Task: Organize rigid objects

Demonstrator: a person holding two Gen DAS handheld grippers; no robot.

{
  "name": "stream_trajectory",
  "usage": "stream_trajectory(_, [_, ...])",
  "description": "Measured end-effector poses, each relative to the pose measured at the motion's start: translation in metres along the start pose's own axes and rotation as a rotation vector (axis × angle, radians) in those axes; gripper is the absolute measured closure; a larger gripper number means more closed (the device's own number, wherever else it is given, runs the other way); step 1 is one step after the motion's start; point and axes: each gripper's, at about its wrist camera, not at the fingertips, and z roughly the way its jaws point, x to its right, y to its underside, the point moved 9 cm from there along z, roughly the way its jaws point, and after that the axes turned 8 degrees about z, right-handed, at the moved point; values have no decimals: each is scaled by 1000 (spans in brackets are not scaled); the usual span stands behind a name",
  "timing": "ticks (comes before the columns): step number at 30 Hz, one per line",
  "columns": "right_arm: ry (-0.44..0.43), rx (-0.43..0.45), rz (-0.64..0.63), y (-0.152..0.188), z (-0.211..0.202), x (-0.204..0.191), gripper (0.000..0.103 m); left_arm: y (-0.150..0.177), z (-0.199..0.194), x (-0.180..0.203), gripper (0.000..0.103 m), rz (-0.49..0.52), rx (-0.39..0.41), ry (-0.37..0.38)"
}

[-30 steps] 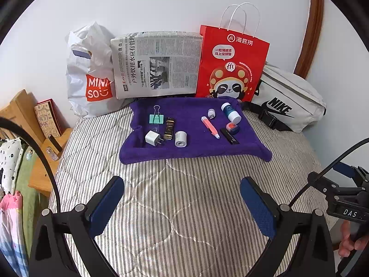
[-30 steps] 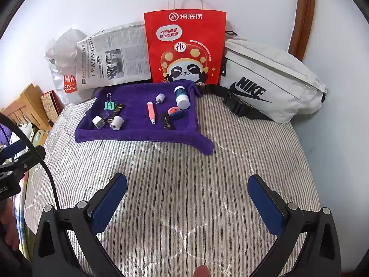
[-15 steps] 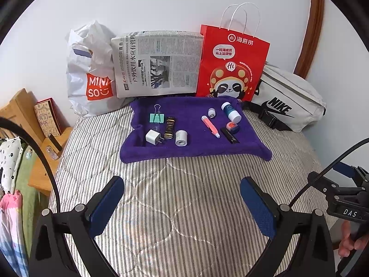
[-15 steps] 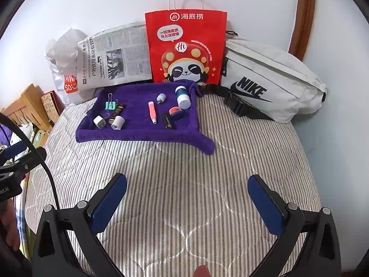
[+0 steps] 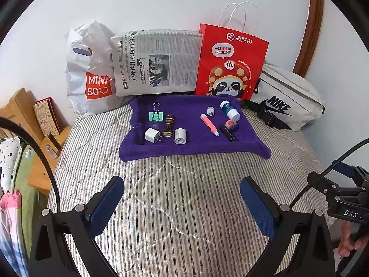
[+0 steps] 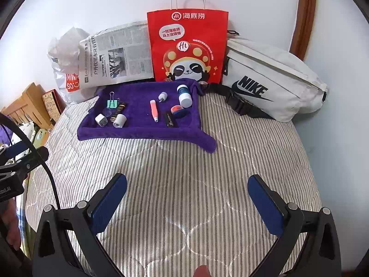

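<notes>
A purple towel [image 5: 189,147] [image 6: 138,131] lies on the striped bed and holds several small items: a green binder clip [image 5: 155,116], a white charger plug [image 5: 151,135], a dark lighter [image 5: 168,125], a white roll [image 5: 180,136], a pink pen [image 5: 209,124], a blue-and-white bottle [image 5: 230,110], a small cap [image 5: 210,111], an orange-blue piece [image 5: 231,125] and a black stick [image 5: 228,133]. My left gripper [image 5: 182,198] and right gripper [image 6: 187,196] are open and empty, hovering over the bed well short of the towel.
Against the wall stand a white Miniso bag [image 5: 91,73], a newspaper [image 5: 156,62], a red paper bag [image 5: 231,62] and a white Nike pouch [image 5: 290,101]. A wooden bedside stand [image 5: 41,138] sits left of the bed.
Both views have shifted only slightly; the grippers stay open and nothing on the towel has moved.
</notes>
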Motion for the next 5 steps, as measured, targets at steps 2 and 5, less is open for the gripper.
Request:
stream_trajectory(2, [-2, 0, 2, 0, 0, 1, 0, 0, 0, -1, 2, 0, 1, -2])
stream_trajectory(5, [0, -2, 1, -1, 1, 2, 0, -1, -1, -3, 2, -3, 16, -16])
